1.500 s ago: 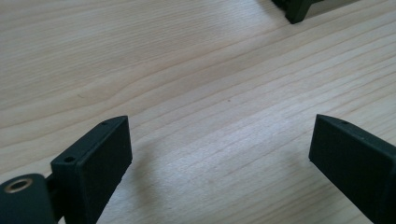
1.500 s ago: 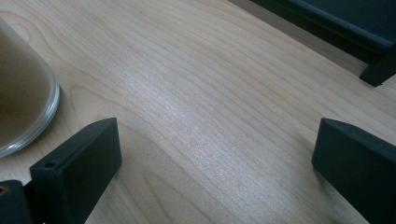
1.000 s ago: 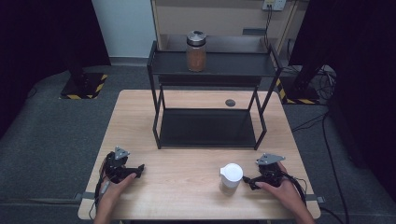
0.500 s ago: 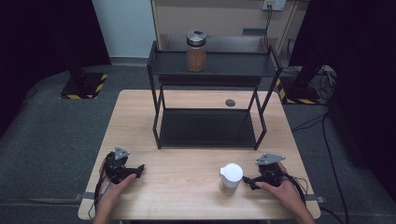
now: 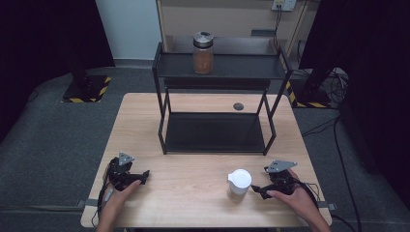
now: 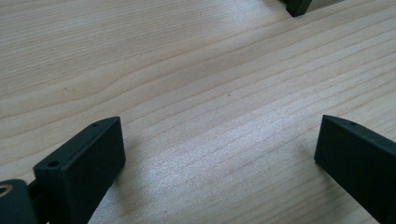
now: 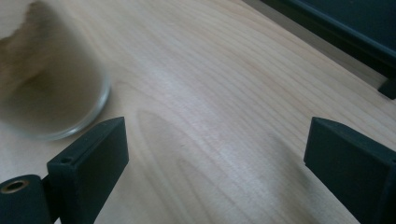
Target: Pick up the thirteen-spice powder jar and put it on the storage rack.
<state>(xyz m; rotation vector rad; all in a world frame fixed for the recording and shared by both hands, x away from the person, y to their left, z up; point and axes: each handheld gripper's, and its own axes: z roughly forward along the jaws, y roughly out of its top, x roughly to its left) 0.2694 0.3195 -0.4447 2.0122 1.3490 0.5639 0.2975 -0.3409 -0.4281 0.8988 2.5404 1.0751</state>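
Two jars mark the work at the table (image 5: 193, 104): one with a dark lid (image 5: 203, 53) on the rack's (image 5: 217, 72) top shelf, one with a white lid (image 5: 239, 182) standing near the front edge, not yet gripped. The right gripper (image 5: 255, 189), just beside it, has been narrowing its empty jaws since the earlier frame; the left gripper (image 5: 145, 174) rests wide open, holding nothing

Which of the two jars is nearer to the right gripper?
The white-lidded jar on the table, just beside the right gripper. The dark-lidded jar stands far off on the shelf's top.
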